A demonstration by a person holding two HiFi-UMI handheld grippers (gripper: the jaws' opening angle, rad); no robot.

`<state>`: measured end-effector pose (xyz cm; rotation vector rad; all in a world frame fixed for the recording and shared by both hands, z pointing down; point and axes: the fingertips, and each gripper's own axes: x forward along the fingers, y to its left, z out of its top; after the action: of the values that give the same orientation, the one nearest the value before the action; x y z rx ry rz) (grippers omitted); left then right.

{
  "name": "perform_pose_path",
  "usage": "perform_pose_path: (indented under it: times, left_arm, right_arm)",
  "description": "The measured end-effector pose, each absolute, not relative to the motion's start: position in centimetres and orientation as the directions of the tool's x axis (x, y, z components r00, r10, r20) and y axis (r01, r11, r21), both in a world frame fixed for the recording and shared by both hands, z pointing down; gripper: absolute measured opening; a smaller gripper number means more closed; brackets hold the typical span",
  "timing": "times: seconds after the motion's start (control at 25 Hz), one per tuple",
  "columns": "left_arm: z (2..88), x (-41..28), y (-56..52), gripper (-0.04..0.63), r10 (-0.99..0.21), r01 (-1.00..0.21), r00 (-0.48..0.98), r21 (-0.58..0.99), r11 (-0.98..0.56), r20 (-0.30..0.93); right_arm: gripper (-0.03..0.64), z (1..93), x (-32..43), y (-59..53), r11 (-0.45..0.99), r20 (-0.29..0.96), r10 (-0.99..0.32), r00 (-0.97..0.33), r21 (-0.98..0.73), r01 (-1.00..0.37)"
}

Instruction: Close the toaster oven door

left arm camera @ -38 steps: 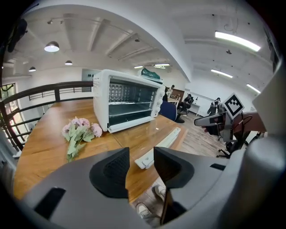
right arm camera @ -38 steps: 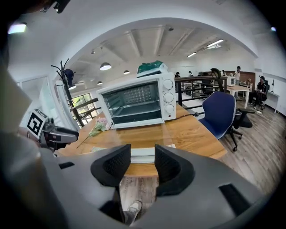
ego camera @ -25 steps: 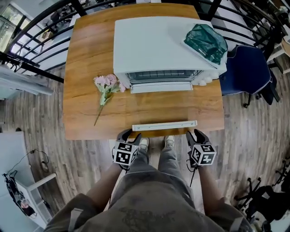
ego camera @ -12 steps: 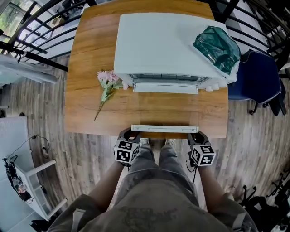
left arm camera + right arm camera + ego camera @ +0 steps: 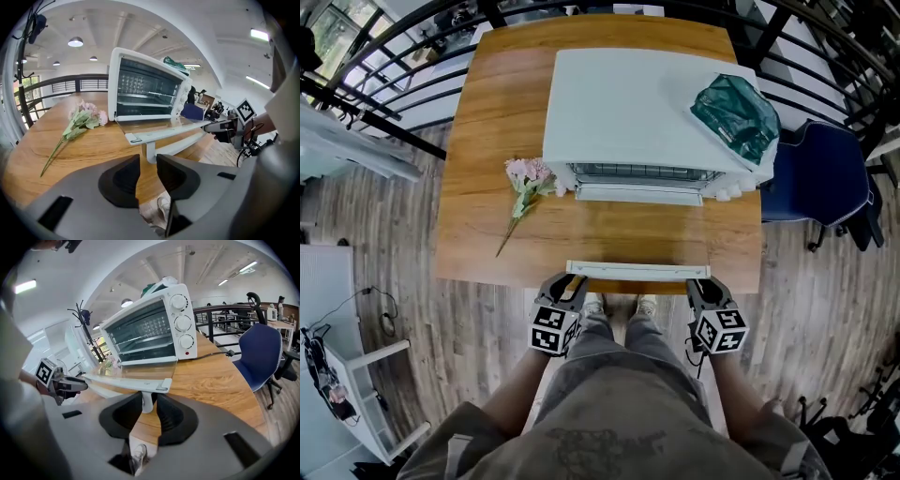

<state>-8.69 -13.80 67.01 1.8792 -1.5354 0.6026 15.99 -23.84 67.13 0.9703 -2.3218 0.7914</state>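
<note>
Nearest, the left gripper [image 5: 571, 285] and right gripper [image 5: 701, 285] are closing their jaws around the posts of the door handle [image 5: 638, 271], not yet clamped. The stiff glass door [image 5: 140, 371] lies open over the worktop [image 5: 487, 141]. Lifting the handle should swing it lightly toward the toaster oven [image 5: 628, 103].

I see the left gripper [image 5: 148, 160] with its jaws closing. The near post of the door handle [image 5: 180, 143] stands at the mouth of the gap, and neither pad visibly presses on it. The toaster oven door [image 5: 154, 125] lies open and level in front of the white toaster oven [image 5: 147, 89]. The right gripper [image 5: 214, 130] sits at the door's far end. A pink flower bunch [image 5: 79, 119] lies on the wooden table [image 5: 93, 150], left of the oven.
</note>
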Motion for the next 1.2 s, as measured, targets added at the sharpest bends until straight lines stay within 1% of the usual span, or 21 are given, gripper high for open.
perform_pose_path:
  times: [0.16,0.52,0.6,0.88,1.04,1.2]
  left_arm:
    - [64.3,-8.9,-14.4,0.124,-0.731,-0.973,0.224,0.192,-0.13,0.645]
    - [57.1,-10.6,-19.0,0.124,-0.837,-0.968,0.202,0.233,-0.092,0.509]
    - [55.7,-11.2,-20.4,0.135,-0.849,-0.968,0.189,0.241,-0.076,0.493]
    - [51.8,-12.7,-24.7,0.133,-0.886,-0.966,0.163,0.253,-0.054,0.434]
    - [50.8,-13.6,-26.6,0.133,-0.901,-0.966,0.155,0.254,-0.052,0.404]
    - [50.5,-14.2,-28.1,0.132,-0.909,-0.969,0.136,0.243,-0.04,0.394]
  right_arm:
    - [0.107,64.5,15.9,-24.6,0.569,0.578,-0.497,-0.647,-0.345,-0.746]
    - [0.107,57.3,14.6,-29.7,0.589,0.404,-0.585,-0.704,-0.385,-0.711]
    - [0.107,56.0,14.1,-31.1,0.585,0.379,-0.595,-0.709,-0.401,-0.705]
    - [0.107,52.4,12.7,-35.6,0.57,0.322,-0.626,-0.71,-0.432,-0.699]
    - [0.109,51.7,11.9,-37.7,0.552,0.308,-0.628,-0.715,-0.471,-0.688]
    - [0.107,51.4,11.3,-39.3,0.551,0.299,-0.643,-0.705,-0.459,-0.697]
